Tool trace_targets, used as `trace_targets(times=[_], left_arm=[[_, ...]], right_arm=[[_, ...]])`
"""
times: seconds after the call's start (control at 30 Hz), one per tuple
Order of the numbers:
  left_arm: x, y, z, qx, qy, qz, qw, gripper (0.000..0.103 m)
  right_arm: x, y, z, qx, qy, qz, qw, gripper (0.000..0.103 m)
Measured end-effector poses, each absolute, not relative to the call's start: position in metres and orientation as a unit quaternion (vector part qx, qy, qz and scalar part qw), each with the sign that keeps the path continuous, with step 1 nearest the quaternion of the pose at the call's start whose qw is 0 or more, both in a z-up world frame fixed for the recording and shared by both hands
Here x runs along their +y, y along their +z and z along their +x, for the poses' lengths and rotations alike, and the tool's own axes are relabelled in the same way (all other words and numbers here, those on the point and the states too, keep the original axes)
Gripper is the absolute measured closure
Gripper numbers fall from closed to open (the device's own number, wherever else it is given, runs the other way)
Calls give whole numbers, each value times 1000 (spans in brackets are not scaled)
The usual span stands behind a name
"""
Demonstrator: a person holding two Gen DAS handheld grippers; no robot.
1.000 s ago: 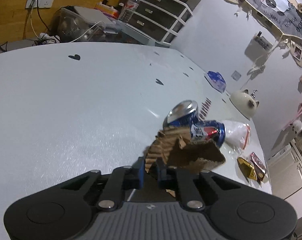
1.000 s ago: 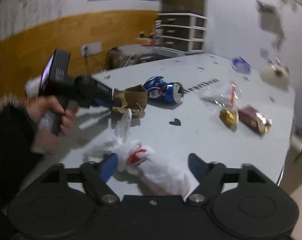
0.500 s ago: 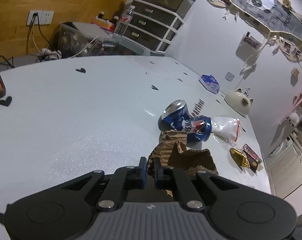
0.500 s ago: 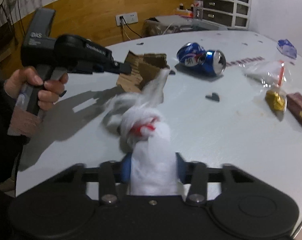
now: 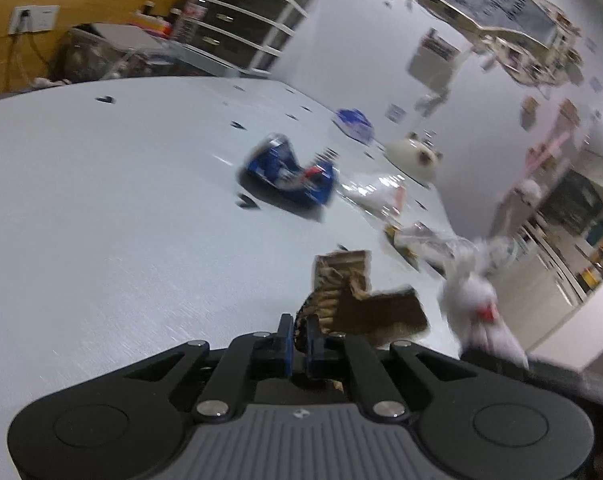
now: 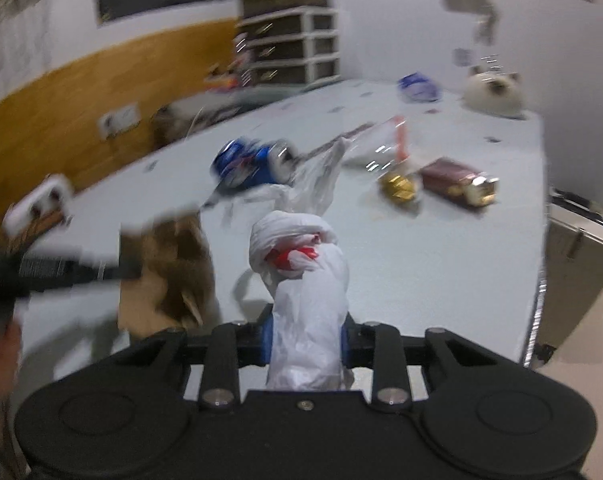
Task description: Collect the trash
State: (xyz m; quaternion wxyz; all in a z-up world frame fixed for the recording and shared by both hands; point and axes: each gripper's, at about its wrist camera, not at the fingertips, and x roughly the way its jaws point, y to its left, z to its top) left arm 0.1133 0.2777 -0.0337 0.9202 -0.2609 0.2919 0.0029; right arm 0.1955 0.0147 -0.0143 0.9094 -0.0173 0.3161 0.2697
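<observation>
My left gripper (image 5: pixel 297 330) is shut on a torn piece of brown corrugated cardboard (image 5: pixel 365 300), held just above the white table (image 5: pixel 101 220). The same cardboard (image 6: pixel 173 268) hangs at the left of the right wrist view. My right gripper (image 6: pixel 305 332) grips a knotted white plastic bag (image 6: pixel 305 280) with a red patch, its jaws still closing on it. That bag (image 5: pixel 477 300) shows at the right of the left wrist view. Two crushed blue cans (image 5: pixel 289 172) (image 6: pixel 253 162) lie further out on the table.
A clear plastic bag (image 6: pixel 377 144), a gold wrapper (image 6: pixel 397 188) and a dark red packet (image 6: pixel 457 180) lie near the table's right edge. A blue wrapper (image 6: pixel 417 88) and a cat-shaped ornament (image 6: pixel 493 92) sit at the far corner. Drawers (image 5: pixel 237 28) stand behind.
The right gripper has closed on the white bag and lifted it. The left gripper has carried the cardboard back from the cans, toward the near right.
</observation>
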Motion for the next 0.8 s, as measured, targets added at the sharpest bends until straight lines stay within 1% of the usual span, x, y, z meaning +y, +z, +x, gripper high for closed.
trace_targets(times=[0.1, 0.27, 0.33, 0.5, 0.53, 0.6, 0.67, 0.73, 0.8], left_arm=[[262, -33, 112, 299, -26, -253, 920, 97], [245, -37, 117, 305, -42, -244, 920, 95], [245, -42, 120, 312, -43, -255, 914, 85], [247, -53, 126, 321, -41, -273, 906, 84], [248, -54, 127, 318, -43, -277, 906, 80], [249, -56, 131, 313, -47, -285, 905, 79], [248, -55, 134, 308, -44, -279, 909, 73], [246, -53, 137, 305, -44, -269, 913, 64], [243, -52, 140, 306, -51, -262, 914, 62]], right_arm=[[18, -10, 199, 305, 274, -14, 912, 72], [31, -25, 200, 323, 285, -21, 902, 72], [29, -28, 200, 328, 287, -11, 900, 72], [23, -28, 196, 326, 292, -2, 899, 72], [22, -28, 196, 325, 291, -2, 900, 72], [20, -30, 196, 327, 290, -3, 899, 72], [18, -31, 197, 329, 286, -1, 900, 72], [17, -32, 198, 330, 281, -4, 901, 72], [16, -36, 200, 339, 278, -9, 899, 72]])
